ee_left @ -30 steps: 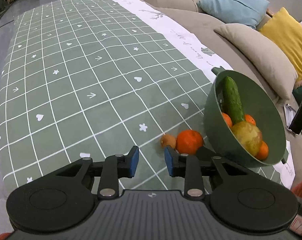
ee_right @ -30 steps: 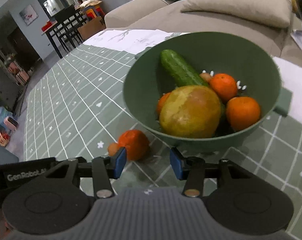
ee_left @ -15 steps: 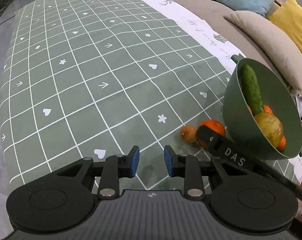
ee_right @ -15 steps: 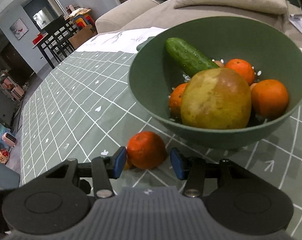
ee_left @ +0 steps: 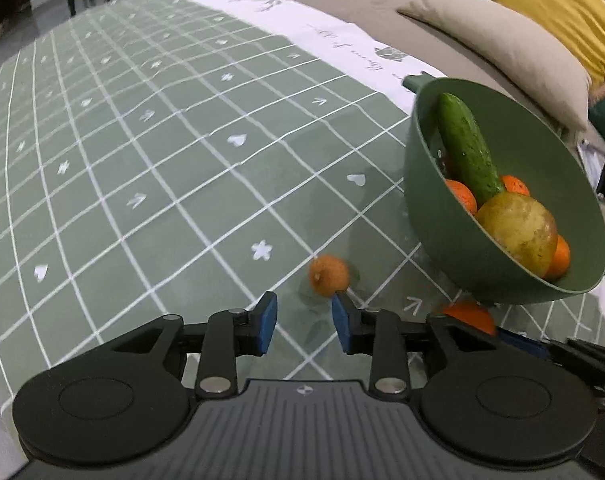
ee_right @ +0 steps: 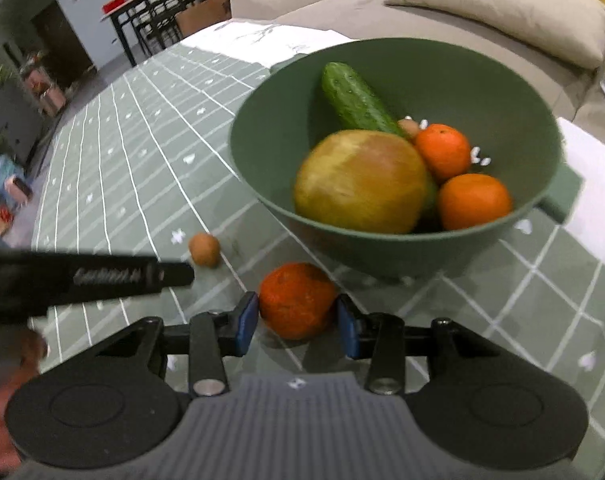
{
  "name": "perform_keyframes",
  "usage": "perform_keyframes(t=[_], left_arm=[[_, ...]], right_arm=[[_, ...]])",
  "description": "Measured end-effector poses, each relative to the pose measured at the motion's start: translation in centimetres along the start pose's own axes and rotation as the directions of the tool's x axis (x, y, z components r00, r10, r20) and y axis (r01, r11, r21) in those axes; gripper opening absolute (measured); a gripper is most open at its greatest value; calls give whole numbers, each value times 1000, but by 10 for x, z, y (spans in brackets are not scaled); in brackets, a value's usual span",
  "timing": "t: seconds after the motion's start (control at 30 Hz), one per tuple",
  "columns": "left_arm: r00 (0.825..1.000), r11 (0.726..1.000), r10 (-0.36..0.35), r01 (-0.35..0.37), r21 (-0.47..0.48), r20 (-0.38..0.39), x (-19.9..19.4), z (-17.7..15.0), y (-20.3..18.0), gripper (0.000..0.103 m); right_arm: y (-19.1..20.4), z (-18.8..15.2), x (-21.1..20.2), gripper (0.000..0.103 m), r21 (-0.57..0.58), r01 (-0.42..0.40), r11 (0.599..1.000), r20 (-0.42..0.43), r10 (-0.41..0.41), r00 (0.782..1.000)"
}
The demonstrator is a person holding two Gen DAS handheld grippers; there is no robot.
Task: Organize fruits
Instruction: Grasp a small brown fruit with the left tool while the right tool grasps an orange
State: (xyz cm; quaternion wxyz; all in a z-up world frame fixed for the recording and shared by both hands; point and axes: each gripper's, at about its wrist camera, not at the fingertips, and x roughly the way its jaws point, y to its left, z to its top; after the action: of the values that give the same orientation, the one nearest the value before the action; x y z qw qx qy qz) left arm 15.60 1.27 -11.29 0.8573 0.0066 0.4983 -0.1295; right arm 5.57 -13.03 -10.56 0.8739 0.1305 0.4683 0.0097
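A green bowl (ee_right: 382,256) on the green checked tablecloth holds a cucumber (ee_right: 354,98), a large yellow-green fruit (ee_right: 360,182) and several oranges. A loose orange (ee_right: 296,300) lies in front of the bowl, between the open fingers of my right gripper (ee_right: 298,322), pads close on both sides. A small brown fruit (ee_right: 204,249) lies to its left. In the left wrist view, my left gripper (ee_left: 304,326) is open, just short of the small brown fruit (ee_left: 328,275). The bowl (ee_left: 462,256) is to its right, with the orange (ee_left: 470,314) partly hidden.
A sofa with beige (ee_left: 502,44), yellow (ee_left: 562,8) and blue cushions runs along the table's far side. A white cloth strip (ee_left: 322,36) borders the tablecloth there. The left gripper's body (ee_right: 86,278) crosses the left of the right wrist view.
My right gripper has moved forward so the loose orange now sits between its fingers. My left gripper has moved toward the small brown fruit. Both stay open.
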Motion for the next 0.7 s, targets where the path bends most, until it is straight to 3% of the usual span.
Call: perform_keyframes(t=[0.27, 0.43, 0.7], left_arm=[[1000, 999, 2, -2, 51, -7, 15, 9, -15, 41], [1000, 998, 5, -4, 55, -21, 19, 13, -19, 28], [1000, 1000, 19, -19, 13, -24, 8, 6, -18, 27]], right_arm=[[-22, -6, -13, 39, -86, 6, 996, -24, -8, 1000], [-19, -11, -16, 40, -145, -1, 989, -21, -2, 1000], [-18, -7, -6, 44, -204, -2, 979, -42, -7, 999]])
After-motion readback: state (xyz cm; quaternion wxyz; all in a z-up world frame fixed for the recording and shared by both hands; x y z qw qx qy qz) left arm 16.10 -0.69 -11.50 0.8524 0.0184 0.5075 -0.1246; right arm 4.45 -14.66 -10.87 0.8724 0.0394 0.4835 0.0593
